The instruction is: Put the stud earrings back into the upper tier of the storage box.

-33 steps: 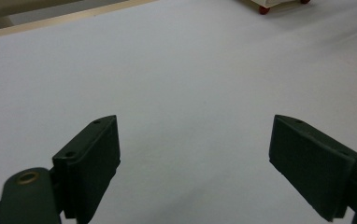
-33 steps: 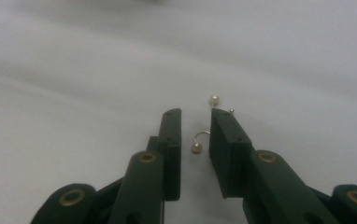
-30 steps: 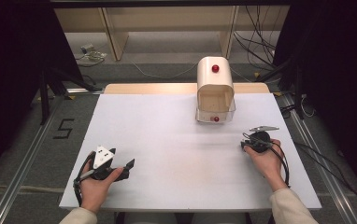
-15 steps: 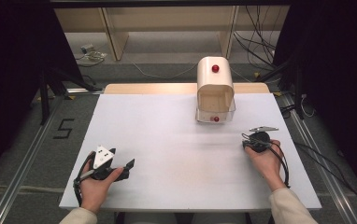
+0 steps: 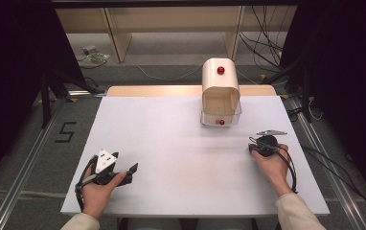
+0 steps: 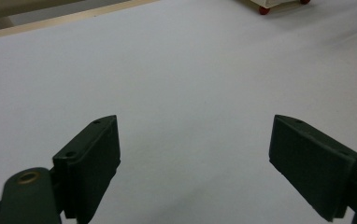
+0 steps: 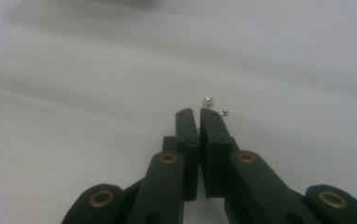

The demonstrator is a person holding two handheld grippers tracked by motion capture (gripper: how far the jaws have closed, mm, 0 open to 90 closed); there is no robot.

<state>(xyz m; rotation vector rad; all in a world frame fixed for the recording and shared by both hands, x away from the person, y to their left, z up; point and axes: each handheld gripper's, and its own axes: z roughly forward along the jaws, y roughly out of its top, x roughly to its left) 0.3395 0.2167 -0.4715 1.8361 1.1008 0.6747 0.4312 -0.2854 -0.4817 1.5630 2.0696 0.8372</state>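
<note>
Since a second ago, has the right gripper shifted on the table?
No. The right gripper sits at the same spot below and right of the cream box. Its jaws have just been closing, with a thin wire seemingly pinched between them.

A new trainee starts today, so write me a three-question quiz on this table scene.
1. True or false: the left gripper stands wide open with nothing between its jaws.
2. Where does the cream box stand? A) at the far side of the table; B) beside the left hand; C) on the floor.
3. Fill in: the tiny bead lies just past the tips of the ___ gripper.

Key: 1 true. 2 A. 3 right; the right gripper is shut.
</note>
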